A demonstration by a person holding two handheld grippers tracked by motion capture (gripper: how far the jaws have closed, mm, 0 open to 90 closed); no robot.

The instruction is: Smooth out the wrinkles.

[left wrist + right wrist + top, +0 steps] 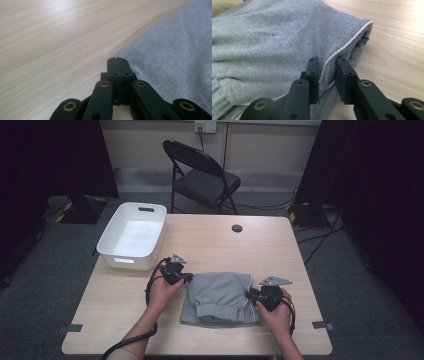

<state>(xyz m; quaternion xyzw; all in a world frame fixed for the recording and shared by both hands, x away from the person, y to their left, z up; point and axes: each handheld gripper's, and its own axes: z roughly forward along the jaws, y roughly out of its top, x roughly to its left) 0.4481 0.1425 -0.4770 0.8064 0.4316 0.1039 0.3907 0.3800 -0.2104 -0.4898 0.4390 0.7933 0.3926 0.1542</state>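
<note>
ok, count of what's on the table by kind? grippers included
Grey folded garment: 1
White bin: 1
Hand-held gripper: 2, left hand-held gripper and right hand-held gripper
Total: 4

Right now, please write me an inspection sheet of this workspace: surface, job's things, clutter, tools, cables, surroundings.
Surface: light wood table, with a round dark cap near the far edge.
Job's things: folded grey garment lying flat near the front edge; white piping along its right side.
Clutter: white bin, empty, at the far left corner.
Tools: left tool shut, at the garment's left edge; whether it pinches cloth cannot be told. Right tool set around the piped edge, jaws apart, pads seemingly on the cloth.
Cables: one trails from each tool; more lie on the floor at right.
Surroundings: black folding chair behind the table, grey carpet, dark curtains.
</note>
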